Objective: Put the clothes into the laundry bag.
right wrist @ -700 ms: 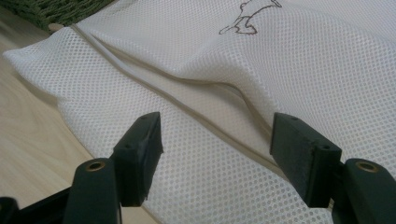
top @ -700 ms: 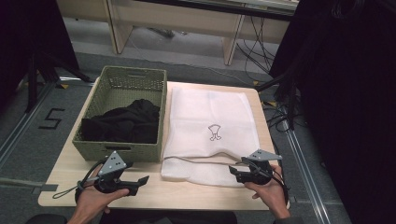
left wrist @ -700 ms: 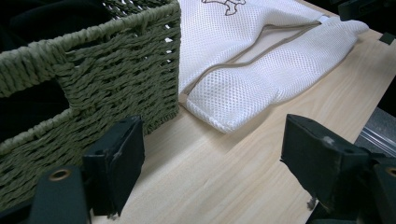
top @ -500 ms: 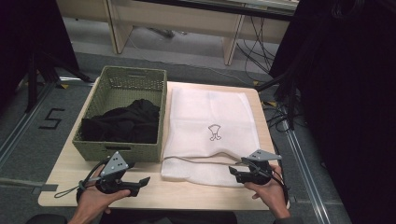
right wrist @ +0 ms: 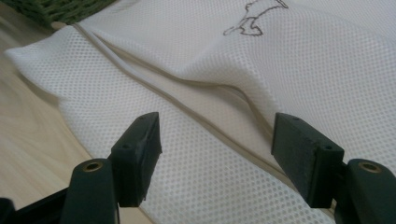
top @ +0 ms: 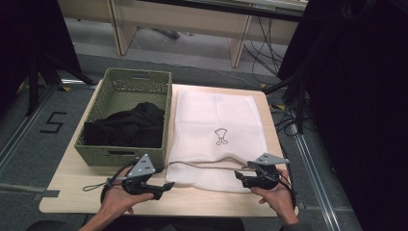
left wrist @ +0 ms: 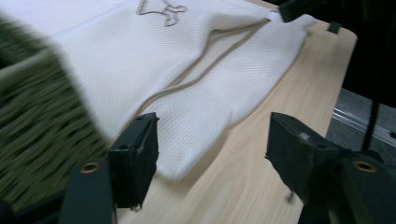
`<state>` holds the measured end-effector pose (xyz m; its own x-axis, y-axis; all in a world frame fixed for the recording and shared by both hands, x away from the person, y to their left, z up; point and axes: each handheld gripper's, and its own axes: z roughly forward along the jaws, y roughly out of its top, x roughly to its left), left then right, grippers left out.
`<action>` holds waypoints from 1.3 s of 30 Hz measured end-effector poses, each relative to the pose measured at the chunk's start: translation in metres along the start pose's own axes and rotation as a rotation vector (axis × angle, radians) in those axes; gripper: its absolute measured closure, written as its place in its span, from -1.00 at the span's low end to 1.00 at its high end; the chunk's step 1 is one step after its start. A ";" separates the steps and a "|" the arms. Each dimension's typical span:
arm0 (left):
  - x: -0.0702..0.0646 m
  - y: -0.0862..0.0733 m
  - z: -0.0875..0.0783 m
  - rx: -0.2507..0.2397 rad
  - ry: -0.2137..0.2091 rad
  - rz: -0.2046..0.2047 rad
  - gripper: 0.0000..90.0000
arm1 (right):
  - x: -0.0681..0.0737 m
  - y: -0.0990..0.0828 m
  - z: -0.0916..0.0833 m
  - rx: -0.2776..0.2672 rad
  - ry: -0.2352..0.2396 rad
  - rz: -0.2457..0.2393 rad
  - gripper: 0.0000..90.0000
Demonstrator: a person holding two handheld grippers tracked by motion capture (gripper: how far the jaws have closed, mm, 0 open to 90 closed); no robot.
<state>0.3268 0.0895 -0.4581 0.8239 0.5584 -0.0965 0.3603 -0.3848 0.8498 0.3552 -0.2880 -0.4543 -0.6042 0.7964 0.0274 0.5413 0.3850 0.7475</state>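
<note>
Beside the green wicker basket (top: 126, 120), touching its right wall, lies the white mesh laundry bag (top: 217, 130) flat on the wooden table (top: 67, 180). Long axis runs from the near table edge to the far one; zipper opening (top: 207, 163) sits at the near end, w/ the small printed logo (top: 221, 136) mid-bag. Opening looks partly parted, beige edge curving across.

Step in hand, as I judge it: approach to the bag mouth, nothing gripped yet. Left gripper (top: 161, 188) hovers just off the bag's near-left corner, in front of the basket; jaws wide apart, empty, w/ the corner between them in the left gripper view (left wrist: 205, 154). Right gripper (top: 239, 175) is at the near-right corner, jaws also spread, nothing pinched, mesh beneath them (right wrist: 215, 154).

Next move prob. calls for pinching one layer at the zipper edge on each side and lifting it open. Black clothing (top: 127, 126) waits inside the basket.
</note>
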 end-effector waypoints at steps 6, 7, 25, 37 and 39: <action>-0.004 0.010 0.033 0.041 -0.065 0.049 -0.17 | -0.001 0.002 0.003 -0.012 0.015 -0.011 -0.33; -0.004 0.011 0.038 0.048 -0.075 0.050 -0.17 | -0.001 0.003 0.004 -0.015 0.017 -0.008 -0.33; -0.004 -0.001 0.098 0.256 -0.140 0.190 0.45 | -0.007 0.010 0.021 0.023 0.013 -0.045 -0.33; -0.014 -0.006 0.089 0.279 -0.159 0.229 0.82 | -0.016 0.007 0.025 0.038 -0.013 -0.041 -0.30; -0.017 -0.008 0.088 0.262 -0.158 0.194 0.82 | -0.016 0.008 0.028 0.045 -0.016 -0.062 -0.30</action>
<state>0.3486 0.0186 -0.5083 0.9381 0.3436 -0.0424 0.2732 -0.6592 0.7006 0.3857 -0.2844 -0.4670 -0.6285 0.7773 -0.0289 0.5287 0.4541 0.7171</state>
